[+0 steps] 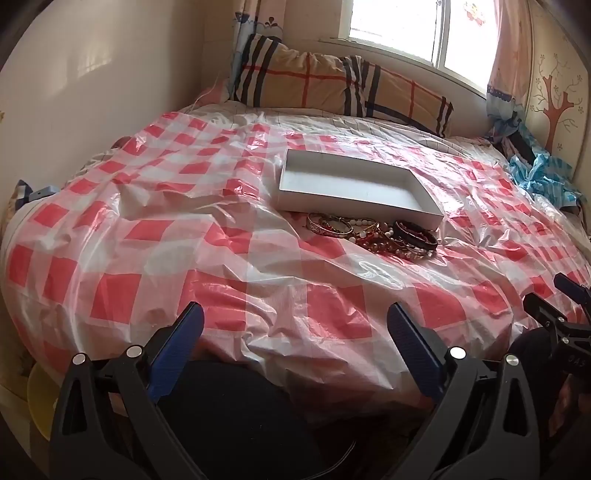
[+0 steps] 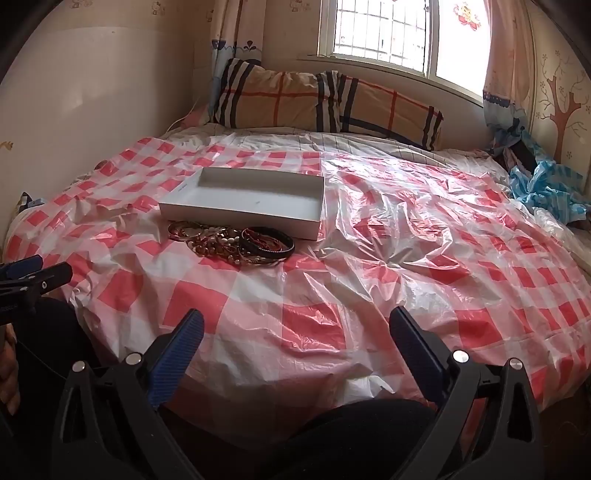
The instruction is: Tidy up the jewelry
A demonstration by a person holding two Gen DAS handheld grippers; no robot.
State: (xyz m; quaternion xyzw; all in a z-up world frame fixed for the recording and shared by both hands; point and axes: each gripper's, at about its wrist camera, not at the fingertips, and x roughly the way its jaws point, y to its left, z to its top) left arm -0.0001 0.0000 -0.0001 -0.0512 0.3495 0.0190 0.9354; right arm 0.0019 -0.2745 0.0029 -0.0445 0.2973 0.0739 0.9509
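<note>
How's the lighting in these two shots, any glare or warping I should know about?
Left wrist view: window blown out white, glare streaks on the plastic sheet, edges bent by the fisheye. Right wrist view: same overexposed window, strong sheen across the sheet; bracelets small but fairly sharp.

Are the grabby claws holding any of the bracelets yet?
No, nothing is held. The left gripper and right gripper both have jaws wide open over the bed, and the bracelets lie in a pile beside the white box.

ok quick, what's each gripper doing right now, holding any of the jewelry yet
left gripper: open, fingers wide apart, holding nothing.
right gripper: open, fingers wide apart, holding nothing.
</note>
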